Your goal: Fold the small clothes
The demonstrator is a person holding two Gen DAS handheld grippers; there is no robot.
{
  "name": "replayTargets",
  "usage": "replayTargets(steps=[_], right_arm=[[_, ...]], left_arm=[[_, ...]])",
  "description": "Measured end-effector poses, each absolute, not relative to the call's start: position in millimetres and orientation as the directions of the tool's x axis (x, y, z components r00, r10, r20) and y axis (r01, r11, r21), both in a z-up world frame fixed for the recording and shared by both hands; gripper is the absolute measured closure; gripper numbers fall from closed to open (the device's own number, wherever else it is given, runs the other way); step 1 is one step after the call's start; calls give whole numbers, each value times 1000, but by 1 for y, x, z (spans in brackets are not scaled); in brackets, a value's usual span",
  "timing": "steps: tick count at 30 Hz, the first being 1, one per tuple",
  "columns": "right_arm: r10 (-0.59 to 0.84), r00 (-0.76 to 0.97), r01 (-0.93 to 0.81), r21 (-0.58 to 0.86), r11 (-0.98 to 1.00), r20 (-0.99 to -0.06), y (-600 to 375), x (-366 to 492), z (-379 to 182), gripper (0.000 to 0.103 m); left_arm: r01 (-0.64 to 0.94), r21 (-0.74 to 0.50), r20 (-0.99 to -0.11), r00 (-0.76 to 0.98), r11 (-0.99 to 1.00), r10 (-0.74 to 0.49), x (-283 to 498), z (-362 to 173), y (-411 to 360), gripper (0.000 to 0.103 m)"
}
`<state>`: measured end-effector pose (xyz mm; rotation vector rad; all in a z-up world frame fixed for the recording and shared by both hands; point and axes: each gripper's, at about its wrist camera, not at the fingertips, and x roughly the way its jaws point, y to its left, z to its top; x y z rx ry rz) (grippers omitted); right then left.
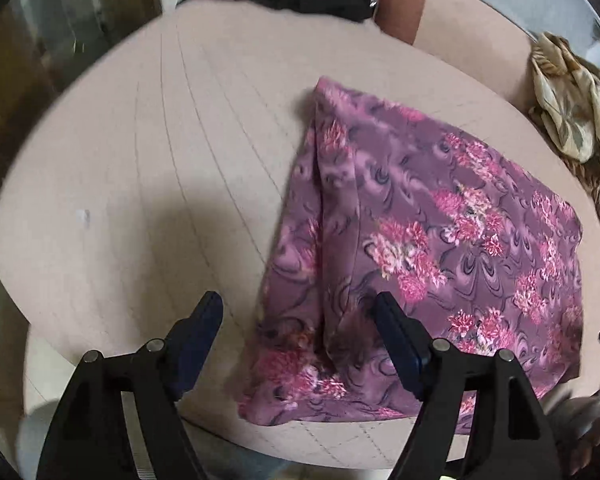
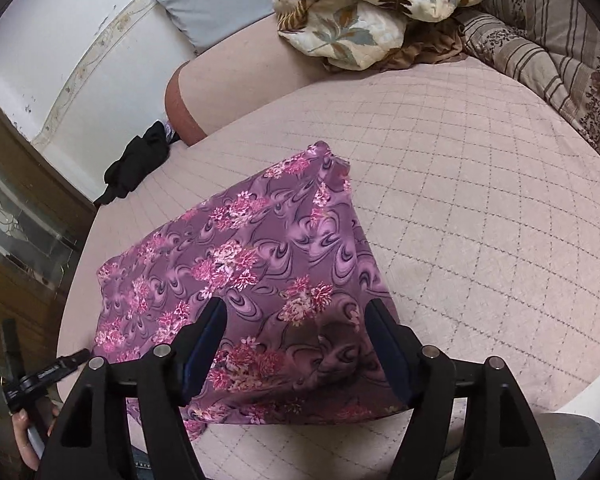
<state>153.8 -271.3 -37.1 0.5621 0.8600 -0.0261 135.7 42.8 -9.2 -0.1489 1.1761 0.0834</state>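
A purple garment with pink flowers (image 1: pixel 432 232) lies folded flat on the pink quilted bed; it also shows in the right wrist view (image 2: pixel 252 272). My left gripper (image 1: pixel 298 308) is open and empty, hovering over the garment's near left edge. My right gripper (image 2: pixel 294 312) is open and empty, hovering over the garment's near right part. The left gripper's body (image 2: pixel 40 372) shows at the lower left of the right wrist view.
A black cloth (image 2: pixel 138 168) lies at the bed's far left edge by a brown bolster (image 2: pixel 182 108). A floral quilt (image 2: pixel 364 12) and a striped blanket (image 2: pixel 552 60) are heaped at the far right. A wooden cabinet (image 2: pixel 16 240) stands left of the bed (image 2: pixel 480 208).
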Motion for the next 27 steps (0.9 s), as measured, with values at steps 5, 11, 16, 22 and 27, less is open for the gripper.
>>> replayTargets(steps=[5,11,16,22,27], right_arm=[[197,666,232,451,862,-720,-268,153,-37,26],[204,669,226,458,860,-714,-267,153,-37,26],[206,673,227,463,857,-710,-268,153,-37,26],[209,676,228,471,852,-707,-269,152,-36,25],[209,682,226,473,851,-701,-269,151,-34,25]], left_arm=[[-163,-75,-932,361,984,-12,138,-17,47,26],[-171,-66,-935,356,983,-1,142,-22,48,23],[-172,-53,-936,351,984,11,143,-26,46,22],[-178,-56,-941,338,982,7,145,-31,46,21],[-178,-55,-942,336,982,8,146,-34,46,21]])
